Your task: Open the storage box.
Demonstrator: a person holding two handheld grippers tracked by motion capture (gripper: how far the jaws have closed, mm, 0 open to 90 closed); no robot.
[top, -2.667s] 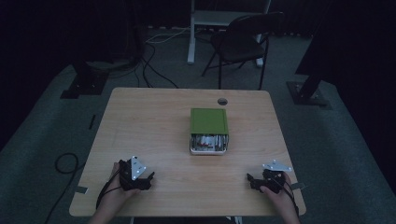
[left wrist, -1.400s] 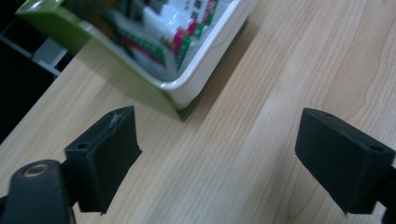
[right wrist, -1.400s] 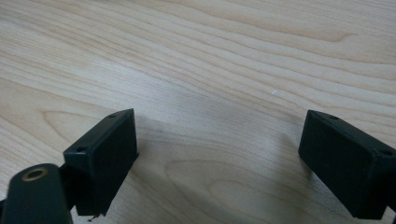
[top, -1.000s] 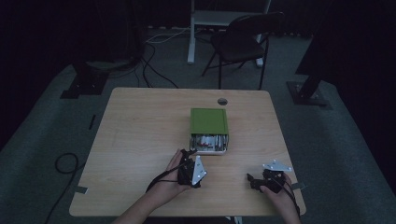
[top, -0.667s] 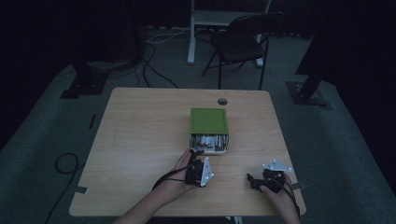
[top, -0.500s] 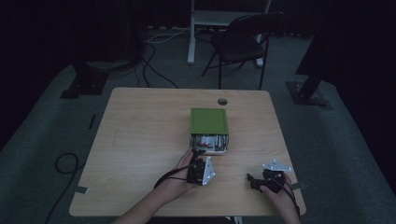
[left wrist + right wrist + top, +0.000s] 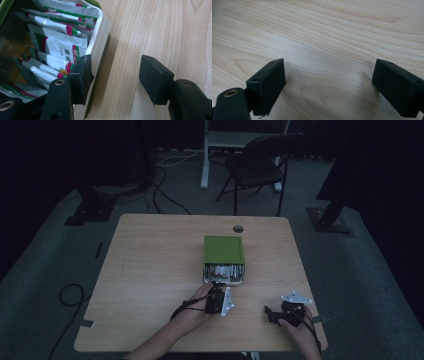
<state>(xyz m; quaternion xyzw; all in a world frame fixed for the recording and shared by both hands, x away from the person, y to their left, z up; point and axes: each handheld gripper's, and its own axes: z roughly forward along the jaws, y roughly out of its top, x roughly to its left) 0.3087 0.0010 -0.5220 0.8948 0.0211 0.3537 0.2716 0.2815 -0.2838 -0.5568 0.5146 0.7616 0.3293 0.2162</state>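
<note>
Wood-grain table [image 7: 150, 270] (pale), dark room, grey carpet [image 7: 45, 265].

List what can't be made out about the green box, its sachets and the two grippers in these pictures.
- Sachets: print too small to read; the lower ones sit behind the left gripper jaw in the left gripper view.
- Green box: in the high view its lid covers the inside; the sachet count is unclear.
- Right gripper: dim and small in the high view.

Light wood table [image 7: 150, 270]; green box [image 7: 223, 251] of sachets lying mid-table.
</note>
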